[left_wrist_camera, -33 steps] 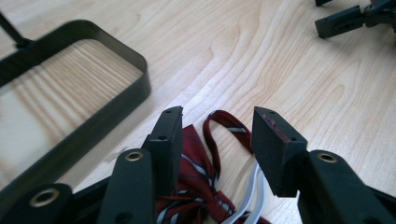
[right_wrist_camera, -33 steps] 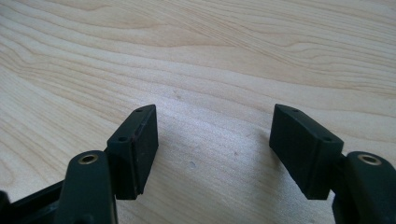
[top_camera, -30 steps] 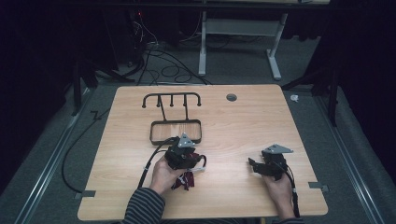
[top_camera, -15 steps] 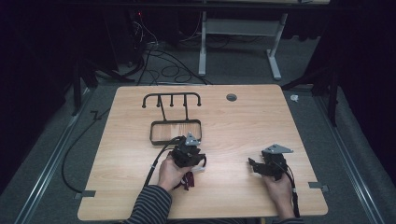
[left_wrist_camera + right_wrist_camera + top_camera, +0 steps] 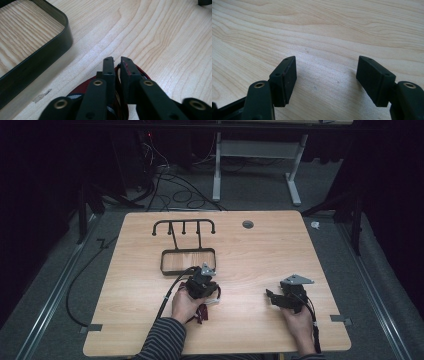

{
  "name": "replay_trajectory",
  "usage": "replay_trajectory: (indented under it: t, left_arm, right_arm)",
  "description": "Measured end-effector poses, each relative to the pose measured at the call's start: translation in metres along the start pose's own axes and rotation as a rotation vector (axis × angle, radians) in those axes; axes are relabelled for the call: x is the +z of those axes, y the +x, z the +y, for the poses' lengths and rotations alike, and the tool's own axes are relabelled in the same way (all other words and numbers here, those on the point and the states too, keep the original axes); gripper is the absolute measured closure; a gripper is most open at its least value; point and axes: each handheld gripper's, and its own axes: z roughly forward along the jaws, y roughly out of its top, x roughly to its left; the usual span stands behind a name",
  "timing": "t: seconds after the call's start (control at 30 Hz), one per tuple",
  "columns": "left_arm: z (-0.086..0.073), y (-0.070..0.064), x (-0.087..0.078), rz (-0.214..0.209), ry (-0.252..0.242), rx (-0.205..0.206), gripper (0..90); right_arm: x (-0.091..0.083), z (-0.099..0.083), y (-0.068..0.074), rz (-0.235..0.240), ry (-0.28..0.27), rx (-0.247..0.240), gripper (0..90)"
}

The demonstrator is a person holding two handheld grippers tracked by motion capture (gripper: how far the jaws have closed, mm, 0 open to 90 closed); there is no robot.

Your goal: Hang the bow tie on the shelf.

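High view: left gripper (image 5: 206, 279) jaws pinch red striped fabric strap (image 5: 82, 86) on table (image 5: 250, 255) near black metal hook rack (image 5: 185, 247). Right gripper (image 5: 280, 298) jaws spread, idle. Likely next: carry strap to rack.

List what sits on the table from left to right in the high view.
Black wire rack → left claw, shut on a red striped strap → right claw, open over bare table.
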Motion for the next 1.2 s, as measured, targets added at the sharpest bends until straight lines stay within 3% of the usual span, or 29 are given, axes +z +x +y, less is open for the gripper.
replay_trajectory:
  t: [0.2, 0.33, 0.8, 1.2]
  left_arm:
    - [0.0, -0.001, 0.0, 0.004, 0.003, 0.002, 89.7]
    - [0.001, 0.0, -0.01, 0.012, -0.026, 0.002, 90.0]
    - [0.003, 0.002, -0.052, 0.056, -0.145, -0.019, 90.0]
    - [-0.004, 0.01, -0.095, 0.139, -0.274, -0.07, 90.0]
  right_arm:
    - [0.0, 0.0, 0.0, 0.001, 0.0, -0.001, 33.9]
    - [0.0, 0.0, 0.0, 0.002, 0.001, 0.004, 33.9]
    - [0.0, 0.0, 0.0, 0.003, -0.001, 0.0, 33.9]
    - [0.0, 0.0, 0.0, 0.001, 0.001, -0.002, 33.8]
